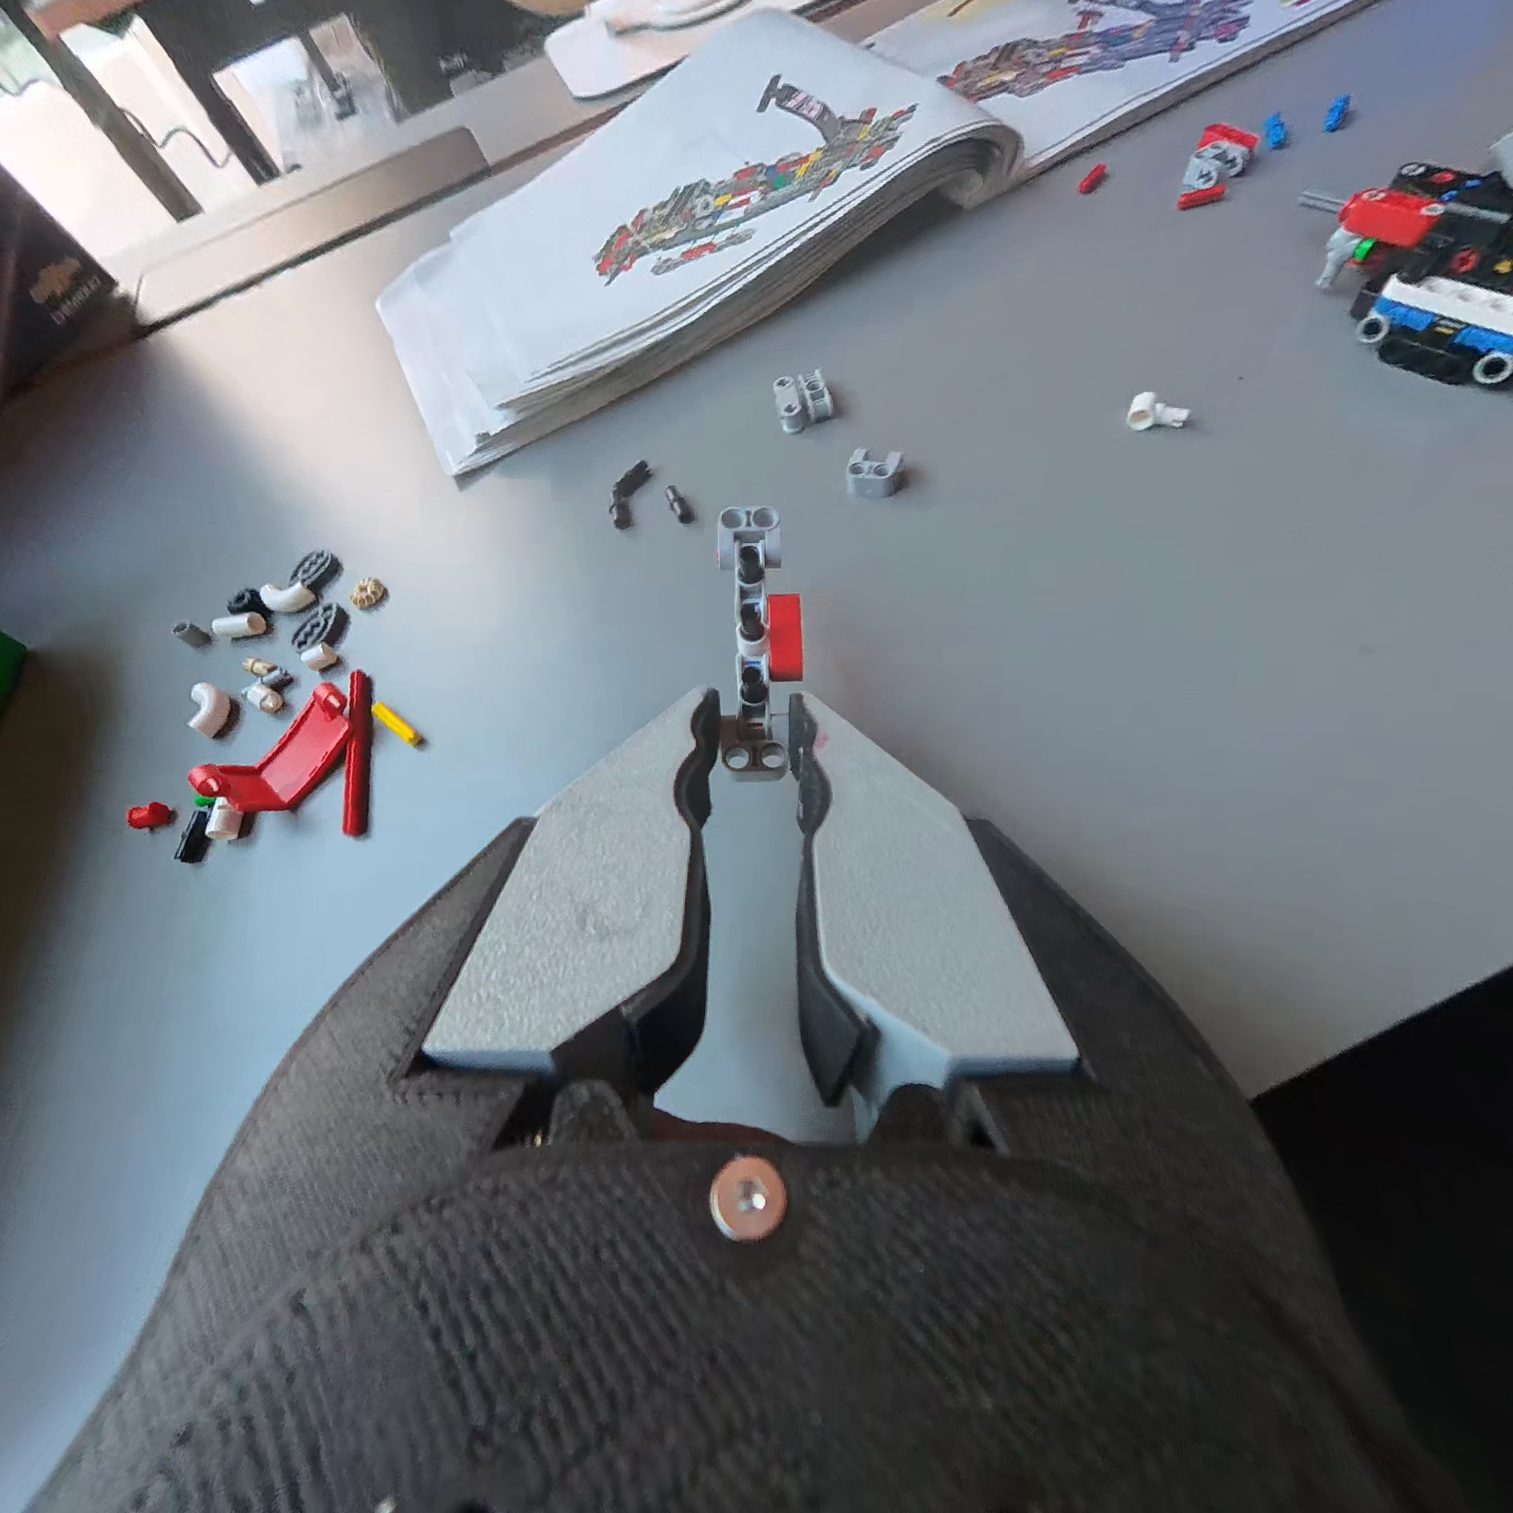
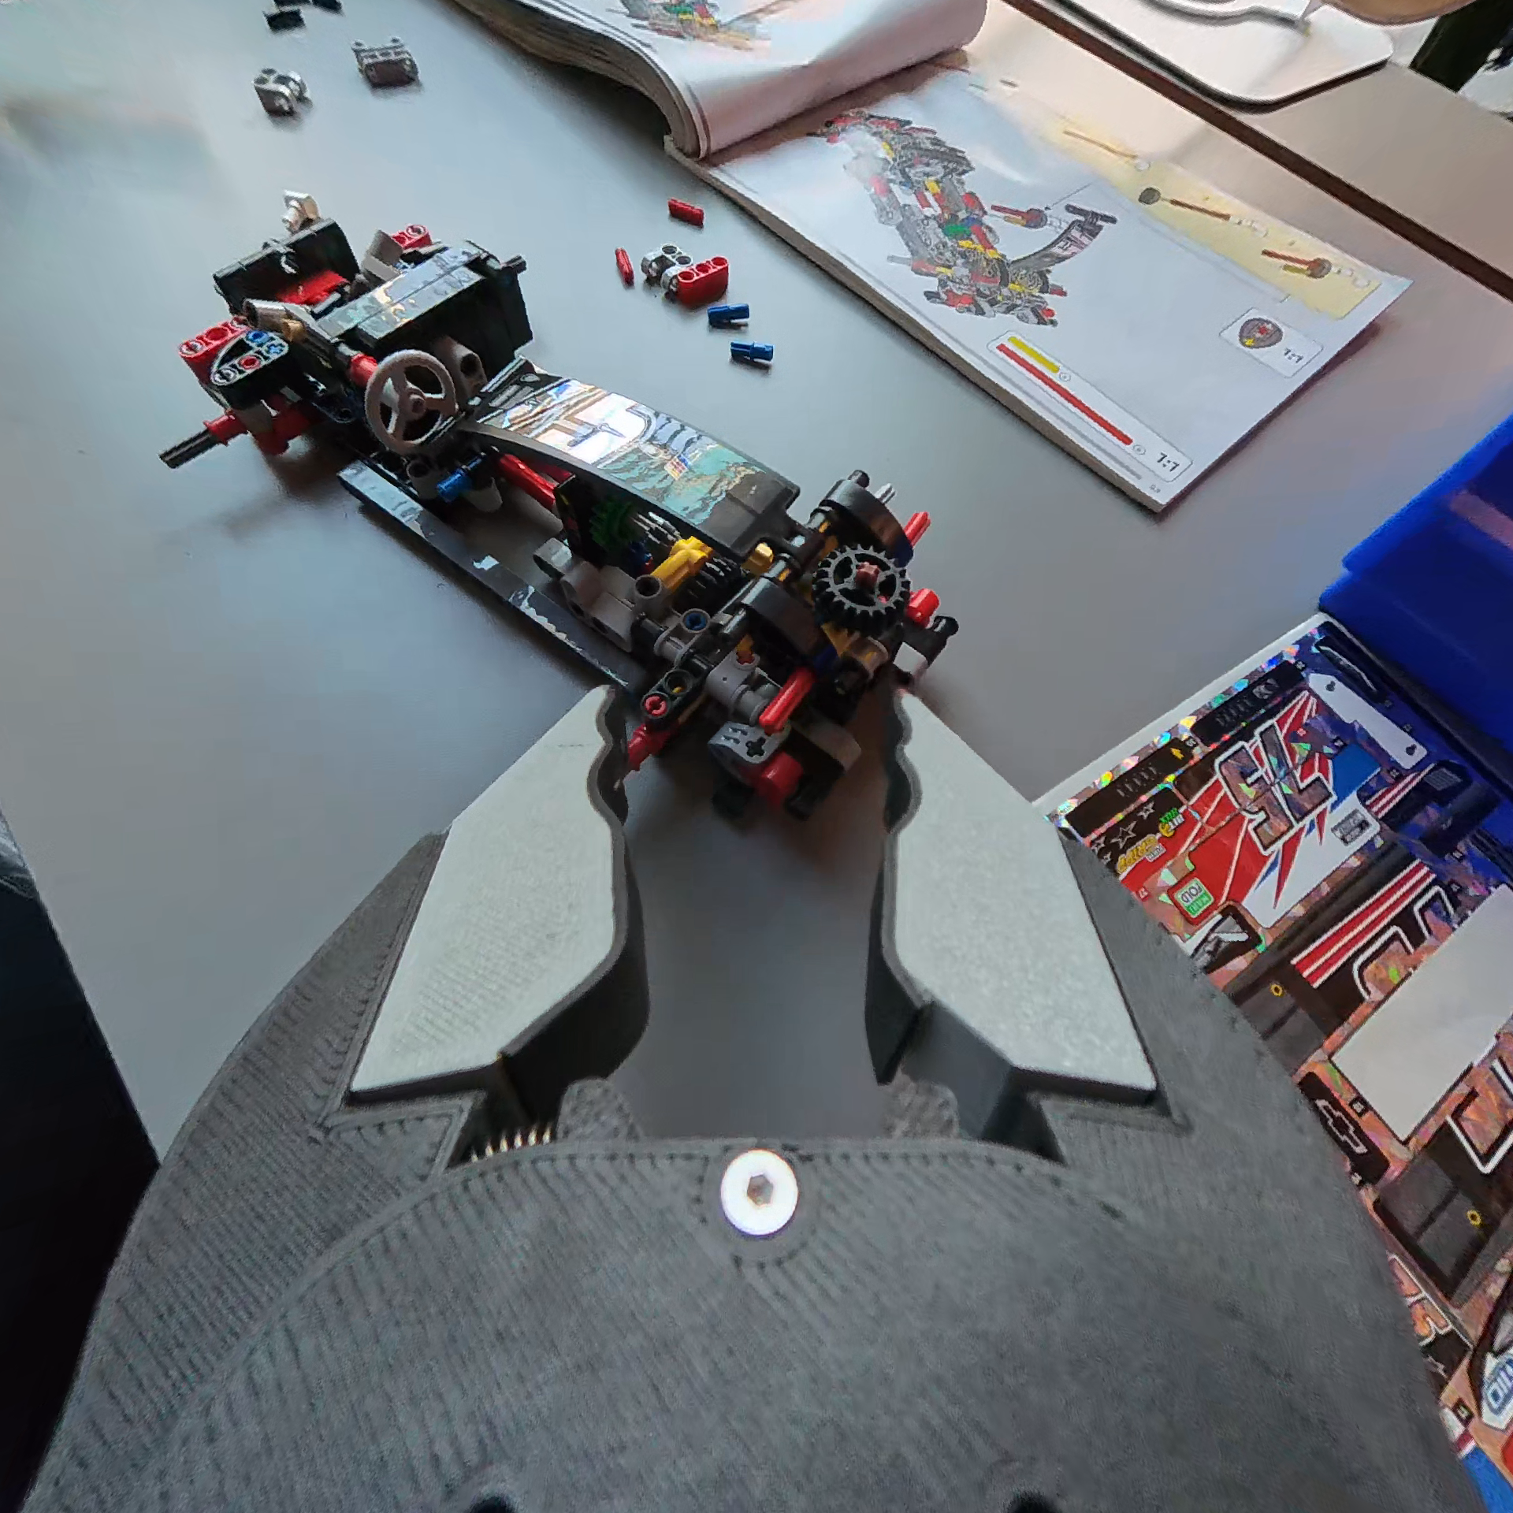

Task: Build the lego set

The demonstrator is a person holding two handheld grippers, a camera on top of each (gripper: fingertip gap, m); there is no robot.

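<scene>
My left gripper is shut on the lower grey connector of a small grey beam assembly. The assembly carries black pins and a red piece, and it sticks out beyond the fingertips above the grey table. My right gripper is open around the near end of a long black, red and grey brick car chassis that lies on the table. The left fingertip is close to a red axle. A gap shows between the chassis and the right fingertip. The chassis also shows in the left wrist view.
An open instruction booklet lies at the back. A pile of loose red, white and black parts lies to the left, with grey connectors and a white piece ahead. A glittery sticker sheet and a blue bin are on the right. My hands' fingertips stand some 45 centimetres from each other.
</scene>
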